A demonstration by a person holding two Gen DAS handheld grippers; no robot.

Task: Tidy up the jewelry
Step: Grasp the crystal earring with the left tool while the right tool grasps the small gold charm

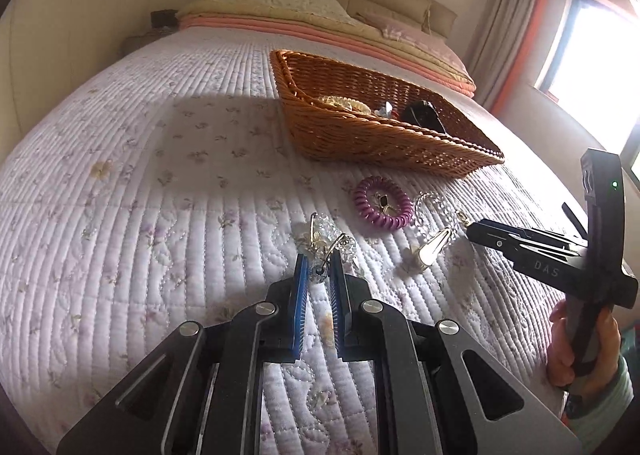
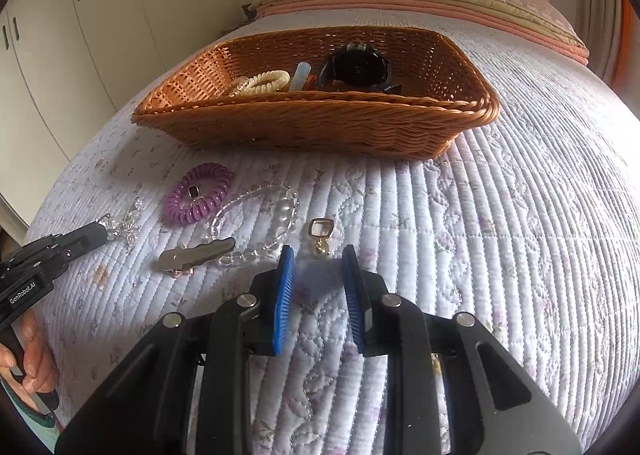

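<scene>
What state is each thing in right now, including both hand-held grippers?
Left hand-held gripper: shut on the crystal hair clip.
Right hand-held gripper: open, empty, above the gold pendant.
Wicker basket: upright, partly filled.
Black watch: in basket.
Cream coil tie: in basket.
Purple coil tie: on bedspread.
Clear bead bracelet: on bedspread.
Metal hair clip: closed, on bedspread.
</scene>
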